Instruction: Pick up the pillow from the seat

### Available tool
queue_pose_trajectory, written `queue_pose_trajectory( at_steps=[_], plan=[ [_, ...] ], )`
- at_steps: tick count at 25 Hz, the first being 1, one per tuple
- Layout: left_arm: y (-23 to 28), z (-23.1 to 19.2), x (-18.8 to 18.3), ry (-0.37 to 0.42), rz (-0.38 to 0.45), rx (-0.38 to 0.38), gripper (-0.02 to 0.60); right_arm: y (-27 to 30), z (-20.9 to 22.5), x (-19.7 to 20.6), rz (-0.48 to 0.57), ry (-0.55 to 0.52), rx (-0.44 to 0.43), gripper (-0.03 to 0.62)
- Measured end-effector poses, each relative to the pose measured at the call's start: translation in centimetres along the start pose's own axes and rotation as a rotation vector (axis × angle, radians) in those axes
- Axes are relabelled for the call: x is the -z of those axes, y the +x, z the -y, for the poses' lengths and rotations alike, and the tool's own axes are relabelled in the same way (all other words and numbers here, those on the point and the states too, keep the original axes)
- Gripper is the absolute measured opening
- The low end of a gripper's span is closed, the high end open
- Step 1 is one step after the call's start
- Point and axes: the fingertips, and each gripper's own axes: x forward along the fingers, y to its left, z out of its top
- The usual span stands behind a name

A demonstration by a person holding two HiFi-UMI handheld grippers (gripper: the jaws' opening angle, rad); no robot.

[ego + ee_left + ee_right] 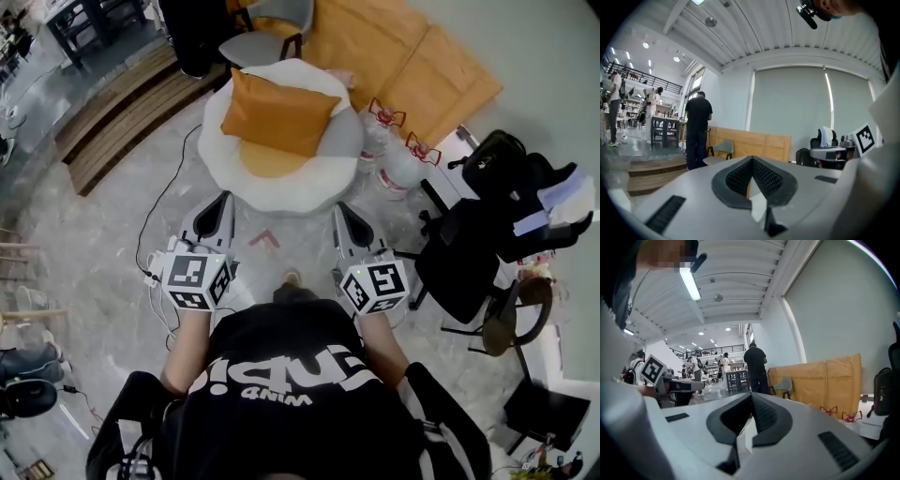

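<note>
At the far left of the head view, slatted brown wooden steps [105, 124] were seen on the grey stone floor [112, 225]. Next, the left gripper [223, 201] was held low in front of the person, well short of the seat, its jaws pressed together with nothing between them, as its own view confirmed. Ahead and between the two tools, the round white padded seat [281, 192] was placed on the floor. The square orange fabric pillow [281, 112] was lying on it, tilted against the seat's back edge and overlapping a flat round yellow cushion [267, 161]. It was touched by neither tool. The right gripper [343, 212] was held level with the left one, its jaws likewise closed on nothing. Just right of the seat, two clear plastic water bottles with red handles [386, 150] were standing, and a black office chair draped with dark clothing [473, 253] was seen further right.
</note>
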Motion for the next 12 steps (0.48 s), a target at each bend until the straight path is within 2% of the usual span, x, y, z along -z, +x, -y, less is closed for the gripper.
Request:
queue_pose_trajectory(
  at_steps=[12],
  plan=[
    [5.1,0.8,-1.1,0.009,0.0,-0.04,0.009,2.8,5.0,-0.2,-0.012,0.022,-0.029,0.021]
  ],
)
